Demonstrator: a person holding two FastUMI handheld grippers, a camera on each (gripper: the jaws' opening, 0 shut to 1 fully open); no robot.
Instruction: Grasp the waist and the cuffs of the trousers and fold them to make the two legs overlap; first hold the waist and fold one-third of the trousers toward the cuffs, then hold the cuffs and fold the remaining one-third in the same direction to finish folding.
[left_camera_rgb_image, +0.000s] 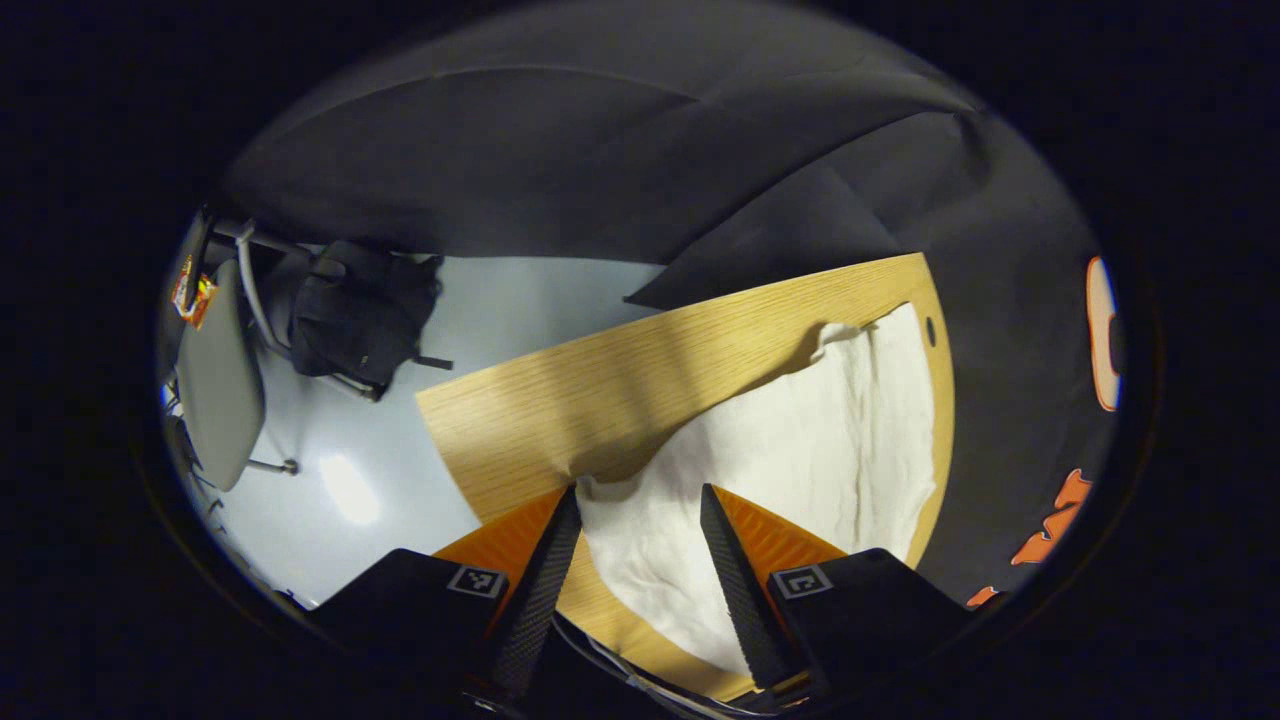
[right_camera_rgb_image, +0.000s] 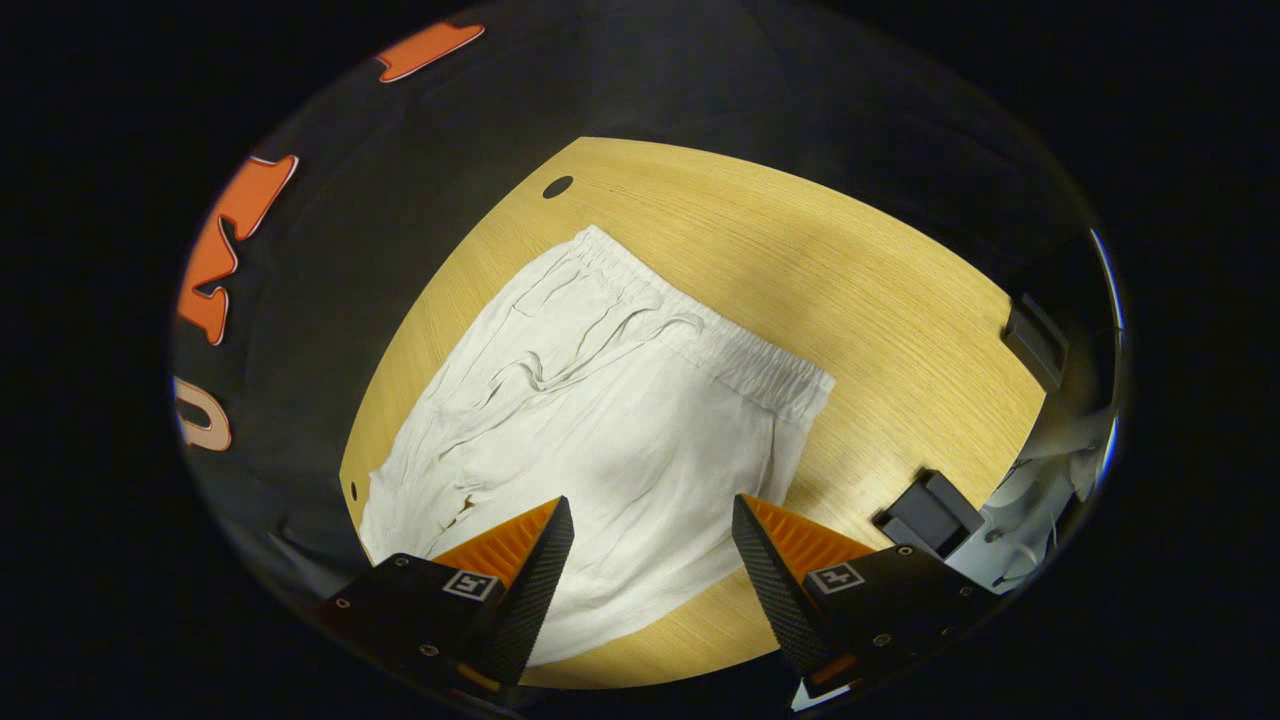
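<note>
White trousers (right_camera_rgb_image: 600, 420) lie flat on a wooden table (right_camera_rgb_image: 880, 300). In the right gripper view their elastic waistband (right_camera_rgb_image: 700, 335) is at the far end and the leg cloth runs toward me. My right gripper (right_camera_rgb_image: 650, 503) hovers open over that near cloth, with fabric showing between its fingers. In the left gripper view the trousers (left_camera_rgb_image: 800, 450) stretch away to the right along the table (left_camera_rgb_image: 560, 400). My left gripper (left_camera_rgb_image: 640, 495) is open at a bunched near corner of the cloth, its fingers either side of the fabric and not pressing on it.
The table has a round cable hole (right_camera_rgb_image: 557, 186) near its far corner. Two dark blocks (right_camera_rgb_image: 930, 515) sit at the table's right edge. Past the table's left edge are pale floor (left_camera_rgb_image: 520, 310), a black bag (left_camera_rgb_image: 360, 315) and a grey chair (left_camera_rgb_image: 220, 380).
</note>
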